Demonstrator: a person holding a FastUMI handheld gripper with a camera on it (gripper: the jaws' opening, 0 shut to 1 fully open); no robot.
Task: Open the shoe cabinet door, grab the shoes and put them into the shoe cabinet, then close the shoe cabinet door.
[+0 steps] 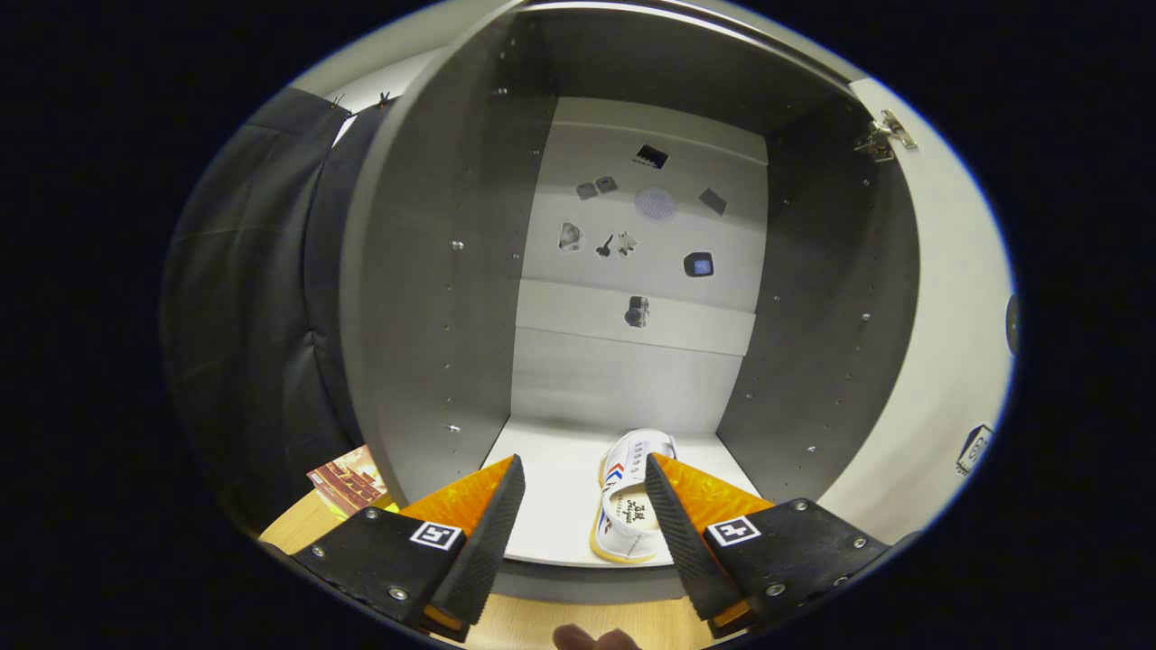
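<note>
Inside open cabinet (442, 271), shoe (632, 506) beside spread jaws.

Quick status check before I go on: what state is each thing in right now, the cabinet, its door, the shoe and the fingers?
shoe cabinet: open, interior exposed.
cabinet door: swung open to the right, hinge visible.
shoe: lying on the cabinet's bottom shelf, released, next to the right finger.
gripper: fingers open, holding nothing, at the cabinet's front edge.

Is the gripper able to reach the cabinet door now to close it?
Probably yes. The gripper is open and holds nothing, the shoe lies on the cabinet floor, and the open door stands beside the fingers with nothing between.
</note>
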